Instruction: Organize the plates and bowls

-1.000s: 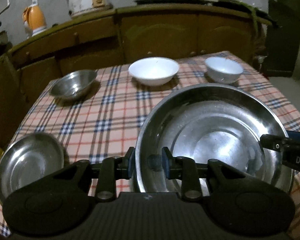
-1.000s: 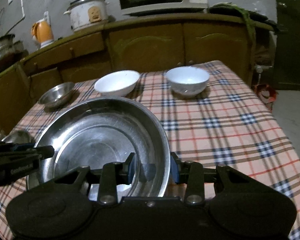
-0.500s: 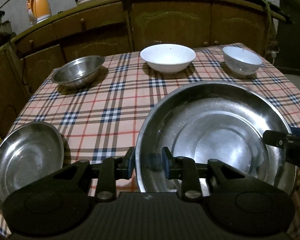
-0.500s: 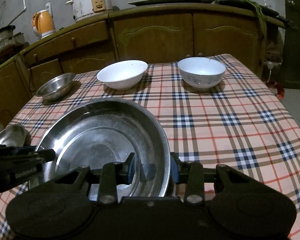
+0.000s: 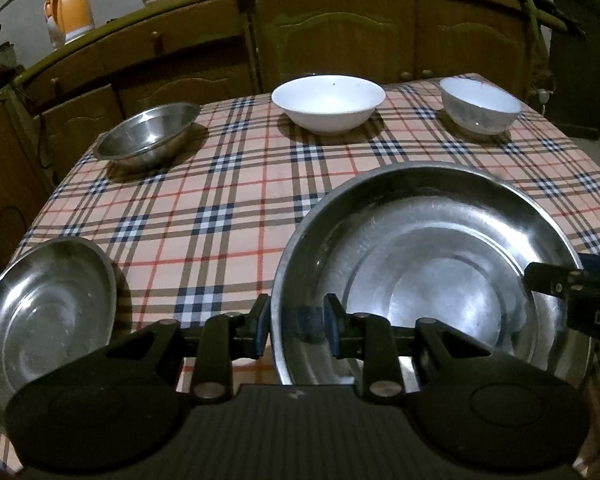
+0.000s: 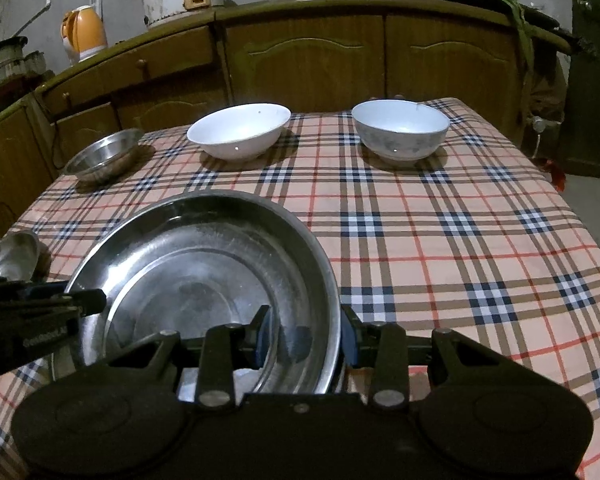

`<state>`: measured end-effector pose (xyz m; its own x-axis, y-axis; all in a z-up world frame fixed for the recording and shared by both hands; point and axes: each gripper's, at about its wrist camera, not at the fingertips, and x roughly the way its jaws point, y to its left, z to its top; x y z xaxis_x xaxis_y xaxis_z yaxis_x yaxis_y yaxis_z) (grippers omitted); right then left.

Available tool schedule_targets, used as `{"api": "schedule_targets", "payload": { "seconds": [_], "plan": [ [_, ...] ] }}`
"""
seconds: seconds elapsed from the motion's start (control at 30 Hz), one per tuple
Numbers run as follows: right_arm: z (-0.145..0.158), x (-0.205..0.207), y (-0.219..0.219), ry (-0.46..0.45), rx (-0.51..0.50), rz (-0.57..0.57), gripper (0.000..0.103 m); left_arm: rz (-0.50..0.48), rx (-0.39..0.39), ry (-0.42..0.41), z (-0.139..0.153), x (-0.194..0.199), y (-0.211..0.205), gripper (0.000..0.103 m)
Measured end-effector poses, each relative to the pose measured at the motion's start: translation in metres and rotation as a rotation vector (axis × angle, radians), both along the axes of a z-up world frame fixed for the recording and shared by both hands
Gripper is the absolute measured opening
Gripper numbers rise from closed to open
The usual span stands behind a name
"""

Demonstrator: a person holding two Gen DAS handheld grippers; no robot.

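The left claw (image 5: 296, 322) is clamped on the near-left rim of the large steel plate (image 5: 428, 264), one finger outside the wall and one inside. The right claw (image 6: 306, 338) pinches the same plate's right rim in the same way, so the plate sits between the two, low over the checked counter (image 6: 440, 248); whether it touches the cloth is unclear. A smaller steel plate (image 5: 40, 312) lies just left of it at the counter's edge. Across the far side stand a steel bowl (image 5: 148, 136), a wide white bowl (image 5: 328, 102) and a deeper white bowl (image 5: 480, 106), well apart from one another.
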<state>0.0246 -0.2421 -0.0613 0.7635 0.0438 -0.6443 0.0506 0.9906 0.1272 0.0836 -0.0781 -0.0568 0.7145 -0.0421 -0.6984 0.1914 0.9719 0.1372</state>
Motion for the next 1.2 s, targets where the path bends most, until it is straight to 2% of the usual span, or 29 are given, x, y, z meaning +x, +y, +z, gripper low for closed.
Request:
{"api": "schedule_targets", "payload": {
  "seconds": [0.13, 0.43, 0.73, 0.77, 1.03, 1.2],
  "plan": [
    [-0.002, -0.002, 0.004, 0.001, -0.038, 0.005, 0.048, -0.005, 0.006, 0.014, -0.005, 0.0, -0.001, 0.03],
    [-0.001, -0.004, 0.006, -0.01, -0.055, 0.019, 0.051, 0.005, 0.001, 0.029, -0.014, -0.001, 0.0, 0.03],
    [0.008, -0.009, 0.002, -0.044, -0.059, 0.0, 0.057, 0.021, -0.024, 0.021, -0.01, -0.001, 0.005, 0.044],
    [0.009, -0.01, 0.001, -0.05, -0.055, -0.001, 0.057, 0.024, -0.027, 0.016, -0.009, -0.001, 0.006, 0.047],
    [0.025, -0.012, 0.01, -0.081, -0.034, 0.031, 0.065, 0.031, -0.055, -0.038, 0.012, -0.008, 0.014, 0.058],
    [0.034, -0.014, 0.021, -0.091, -0.032, 0.054, 0.069, 0.038, -0.069, -0.062, 0.022, -0.014, 0.023, 0.059]
  ]
}}
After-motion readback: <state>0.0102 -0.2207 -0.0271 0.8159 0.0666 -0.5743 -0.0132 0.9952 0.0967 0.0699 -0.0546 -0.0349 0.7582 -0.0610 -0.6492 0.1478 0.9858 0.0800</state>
